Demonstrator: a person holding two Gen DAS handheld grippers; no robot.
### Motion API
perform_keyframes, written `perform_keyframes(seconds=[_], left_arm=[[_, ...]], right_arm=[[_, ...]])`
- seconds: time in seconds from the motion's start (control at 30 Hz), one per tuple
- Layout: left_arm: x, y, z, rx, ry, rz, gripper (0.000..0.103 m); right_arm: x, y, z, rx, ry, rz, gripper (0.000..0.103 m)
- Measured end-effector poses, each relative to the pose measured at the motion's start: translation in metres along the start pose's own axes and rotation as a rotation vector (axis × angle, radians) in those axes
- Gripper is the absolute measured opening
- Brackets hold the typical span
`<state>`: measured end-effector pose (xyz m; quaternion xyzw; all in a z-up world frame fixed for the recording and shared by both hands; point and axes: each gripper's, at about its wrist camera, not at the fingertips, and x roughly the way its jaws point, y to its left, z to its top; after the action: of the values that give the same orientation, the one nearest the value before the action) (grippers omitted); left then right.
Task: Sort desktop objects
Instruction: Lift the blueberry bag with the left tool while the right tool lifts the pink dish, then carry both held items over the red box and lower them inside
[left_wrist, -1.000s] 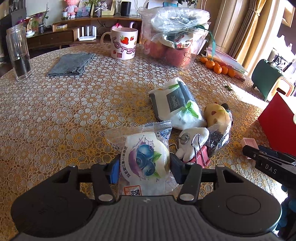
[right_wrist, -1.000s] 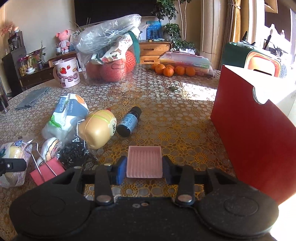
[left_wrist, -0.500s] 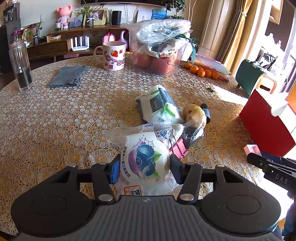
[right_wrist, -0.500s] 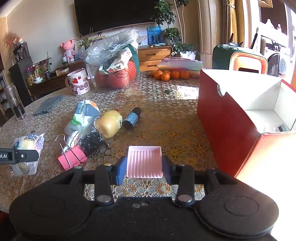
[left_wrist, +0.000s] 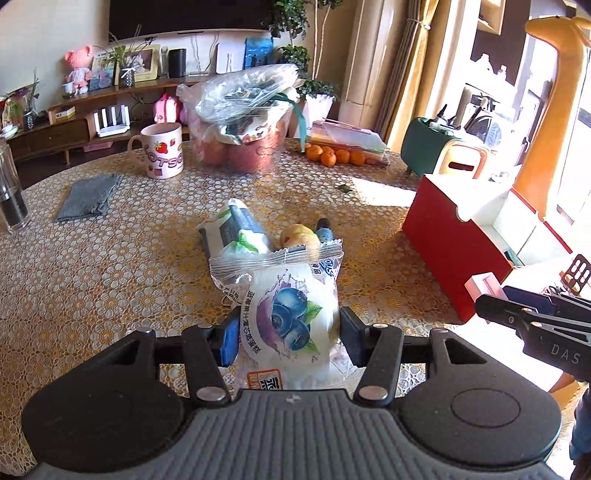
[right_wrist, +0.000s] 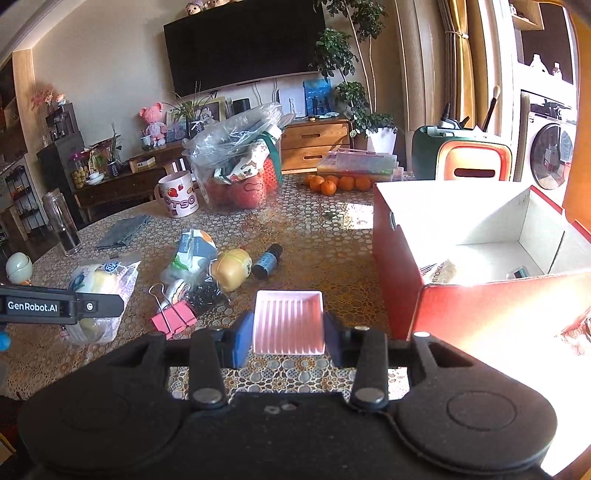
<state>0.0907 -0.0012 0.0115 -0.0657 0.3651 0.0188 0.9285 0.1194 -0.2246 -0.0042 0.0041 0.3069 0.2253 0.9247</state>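
My left gripper (left_wrist: 288, 336) is shut on a blueberry snack packet (left_wrist: 286, 314) and holds it above the table; the packet also shows in the right wrist view (right_wrist: 99, 291). My right gripper (right_wrist: 288, 332) is shut on a pink ribbed tray (right_wrist: 289, 321), held above the table just left of the open red box (right_wrist: 399, 280). The box also shows in the left wrist view (left_wrist: 443, 251). On the table lie a tissue pack (right_wrist: 192, 251), a yellow squishy toy (right_wrist: 232, 267), a small dark bottle (right_wrist: 266, 260), a pink binder clip (right_wrist: 173, 319) and a black bag (right_wrist: 201, 295).
A strawberry mug (right_wrist: 179, 197), a plastic bag of fruit (right_wrist: 236, 166), oranges (right_wrist: 334, 183), a grey cloth (right_wrist: 123, 230) and a glass jar (right_wrist: 61, 221) stand further back on the lace-covered table (right_wrist: 325, 251). The red box holds a few items.
Both grippers have risen and pulled back with their loads. The right gripper now sees into the red box from above; the table items look farther away.
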Motion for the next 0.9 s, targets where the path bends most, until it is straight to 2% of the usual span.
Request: perform_keyframes(seconds=[0.43,0.73,0.9], left_arm=[[0.002,-0.076,0.02,0.15,-0.018,-0.121,0.053],[0.018,-0.136,0.03,0.25,-0.001,-0.212,0.053],[0.03,-0.16,0.04,0.299,0.006,-0.234,0.053]], right_arm=[[-0.04,-0.039,0.015,0.037,-0.06,-0.035,0.04],[-0.056,-0.073,0.018,0.056,-0.082,-0.104,0.04],[-0.059,-0.098,0.022,0.071,-0.094,-0.148,0.04]])
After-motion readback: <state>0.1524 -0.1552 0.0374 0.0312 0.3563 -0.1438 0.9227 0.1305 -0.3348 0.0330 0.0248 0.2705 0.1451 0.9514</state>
